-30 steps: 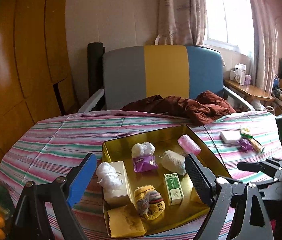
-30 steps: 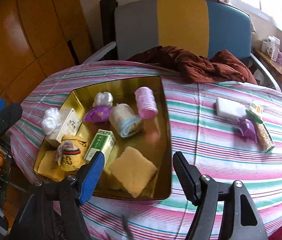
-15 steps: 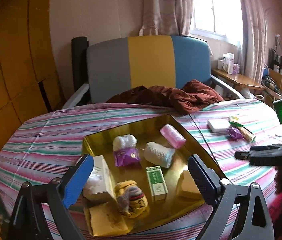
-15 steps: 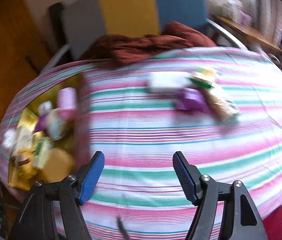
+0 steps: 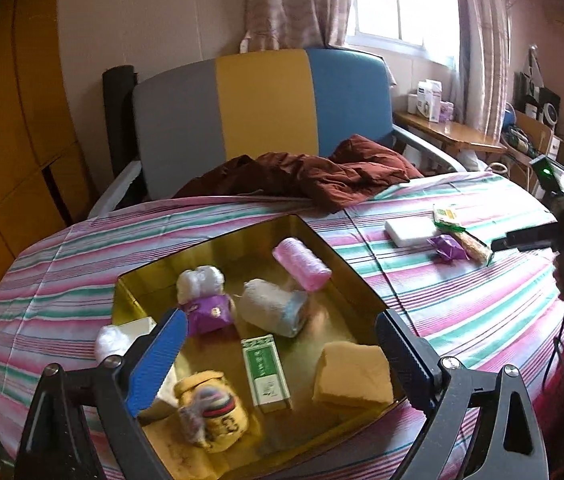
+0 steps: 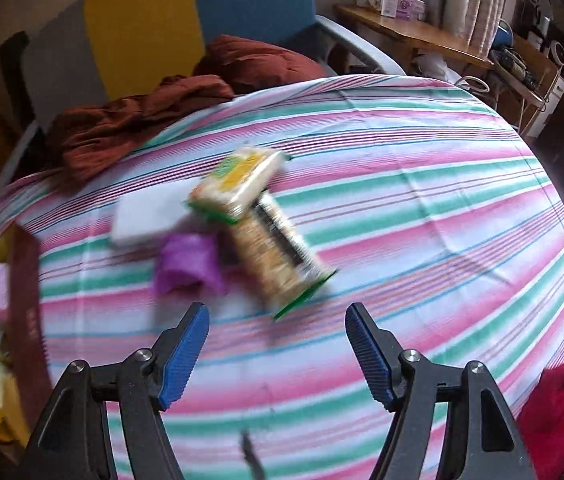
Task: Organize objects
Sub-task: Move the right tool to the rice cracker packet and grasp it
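Observation:
A gold tray (image 5: 346, 272) sits on the striped tablecloth and holds several small items: a pink roll (image 5: 302, 264), a green box (image 5: 267, 372), a yellow sponge (image 5: 352, 376), a white roll (image 5: 272, 312). My left gripper (image 5: 282, 360) hovers open over the tray's near side, gripping nothing. Loose on the cloth to the right lie a white block (image 6: 146, 216), a purple wrapper (image 6: 188, 262), a long snack packet (image 6: 278, 264) and a yellow-green packet (image 6: 238, 182). My right gripper (image 6: 278, 354) hangs open just short of them, empty.
A dark red garment (image 5: 306, 176) lies over the table's far edge against a grey, yellow and blue chair (image 5: 266, 100). A wooden shelf with boxes (image 5: 442, 128) stands at the right. A red cloth (image 6: 558, 408) shows past the table's near right edge.
The right gripper has swung from above the tray over to the loose items on the right, tipping downward. The left gripper has shifted a little and opened slightly wider over the tray.

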A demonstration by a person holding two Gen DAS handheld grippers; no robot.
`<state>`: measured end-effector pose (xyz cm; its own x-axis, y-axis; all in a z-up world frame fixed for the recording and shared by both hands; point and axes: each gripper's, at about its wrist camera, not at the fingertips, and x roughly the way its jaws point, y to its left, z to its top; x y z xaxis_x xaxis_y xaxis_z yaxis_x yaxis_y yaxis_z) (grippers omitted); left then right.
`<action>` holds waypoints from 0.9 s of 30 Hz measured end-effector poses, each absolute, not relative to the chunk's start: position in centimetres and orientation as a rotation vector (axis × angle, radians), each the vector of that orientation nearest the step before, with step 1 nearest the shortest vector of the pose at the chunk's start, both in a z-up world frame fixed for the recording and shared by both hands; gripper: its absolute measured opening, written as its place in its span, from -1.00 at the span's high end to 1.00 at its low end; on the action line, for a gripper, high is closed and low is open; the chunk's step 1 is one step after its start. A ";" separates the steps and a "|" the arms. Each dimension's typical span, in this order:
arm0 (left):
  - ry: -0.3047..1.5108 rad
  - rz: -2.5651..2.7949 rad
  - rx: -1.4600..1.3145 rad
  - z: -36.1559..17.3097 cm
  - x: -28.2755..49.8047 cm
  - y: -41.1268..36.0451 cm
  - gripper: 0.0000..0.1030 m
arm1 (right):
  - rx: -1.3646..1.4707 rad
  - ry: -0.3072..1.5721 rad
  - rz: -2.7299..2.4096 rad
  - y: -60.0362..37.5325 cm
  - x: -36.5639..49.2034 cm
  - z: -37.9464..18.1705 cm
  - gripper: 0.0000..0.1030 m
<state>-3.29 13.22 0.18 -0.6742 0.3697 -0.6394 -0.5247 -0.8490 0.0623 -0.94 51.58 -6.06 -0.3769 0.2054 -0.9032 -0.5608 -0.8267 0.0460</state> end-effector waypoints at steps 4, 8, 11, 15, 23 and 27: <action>0.351 2.445 -0.872 0.1 -3.7 14.7 -0.86 | -1.433 0.449 2.198 53.0 -3.1 -7.5 -0.39; 0.363 2.417 -0.878 0.0 -4.2 16.1 -0.86 | -1.469 0.407 2.190 53.9 -4.9 -8.8 -0.39; 0.377 2.394 -0.879 -0.1 -4.6 17.3 -0.86 | -1.490 0.377 2.183 54.4 -6.1 -9.8 -0.39; 0.388 2.356 -0.880 0.0 -5.2 18.9 -0.86 | -1.518 0.394 2.209 54.8 -6.9 -10.9 -0.34; 0.388 2.259 -0.938 -0.3 -7.2 23.1 -0.86 | -1.554 0.385 2.129 55.6 -5.2 -11.3 -0.04; 0.468 2.204 -0.932 -0.5 -7.9 26.0 -0.83 | -1.528 0.446 2.037 57.2 -3.5 -11.1 -0.04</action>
